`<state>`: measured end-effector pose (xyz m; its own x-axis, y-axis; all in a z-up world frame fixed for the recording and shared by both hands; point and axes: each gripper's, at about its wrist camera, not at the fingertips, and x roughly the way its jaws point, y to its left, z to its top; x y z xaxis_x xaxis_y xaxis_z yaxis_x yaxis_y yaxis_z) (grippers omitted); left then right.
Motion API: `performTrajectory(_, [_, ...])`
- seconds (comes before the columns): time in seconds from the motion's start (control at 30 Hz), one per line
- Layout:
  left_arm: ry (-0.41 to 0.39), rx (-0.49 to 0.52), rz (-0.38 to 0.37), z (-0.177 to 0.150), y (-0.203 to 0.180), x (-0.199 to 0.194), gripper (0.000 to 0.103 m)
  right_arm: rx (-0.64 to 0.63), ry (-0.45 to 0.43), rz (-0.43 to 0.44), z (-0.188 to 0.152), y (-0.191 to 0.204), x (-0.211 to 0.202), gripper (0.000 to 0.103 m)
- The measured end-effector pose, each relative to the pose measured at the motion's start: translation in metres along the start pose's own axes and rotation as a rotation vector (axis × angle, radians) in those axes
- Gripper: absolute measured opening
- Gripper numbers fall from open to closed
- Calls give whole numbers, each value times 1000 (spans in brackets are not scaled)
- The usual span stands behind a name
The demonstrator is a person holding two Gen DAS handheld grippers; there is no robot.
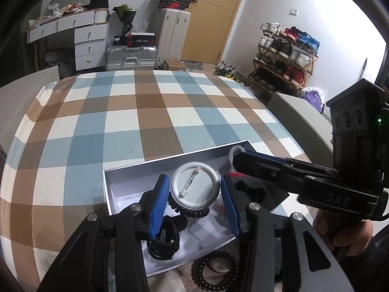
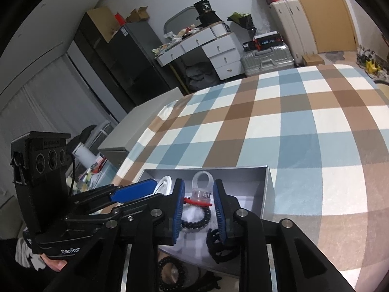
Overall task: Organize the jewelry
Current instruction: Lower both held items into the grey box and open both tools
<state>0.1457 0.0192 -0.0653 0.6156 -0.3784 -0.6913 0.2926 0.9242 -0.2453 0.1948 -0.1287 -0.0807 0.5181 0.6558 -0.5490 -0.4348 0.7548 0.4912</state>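
Left tool: I pinch the round silver pin badge flat over the open grey box.
Right tool: spread, holding nothing; the clear plastic ring lies just ahead, between my pads, inside the box.
Nearer hand: right.

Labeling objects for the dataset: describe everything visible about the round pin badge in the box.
The round pin badge lies back side up in the open grey box: a pale grey disc with a raised metallic-looking rim and a white pin bar running diagonally across it. It sits tilted on a black coiled hair tie, overlapping it. It lies between the left tongs' blue pads; whether either pad touches it I cannot tell. The front face is hidden.
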Motion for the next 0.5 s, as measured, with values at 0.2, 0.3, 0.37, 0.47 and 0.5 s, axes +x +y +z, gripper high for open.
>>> performTrajectory(0.2, [-26, -10, 23, -1, -1, -10, 63, 13, -36, 5, 0, 0, -13, 52])
performTrajectory(0.3, [-32, -5, 39, -1, -3, -16, 63, 9, -62, -3, -1, 3, -24, 55])
performTrajectory(0.37, [-38, 0, 44, -2, -4, -20, 63, 5, -75, -10, -1, 4, -30, 62])
performTrajectory(0.47, [-47, 7, 59, -4, -8, -26, 64, 3, -94, -18, -5, 8, -42, 66])
performTrajectory(0.5, [-51, 11, 65, -5, -10, -29, 64, 2, -99, -21, -6, 9, -45, 67])
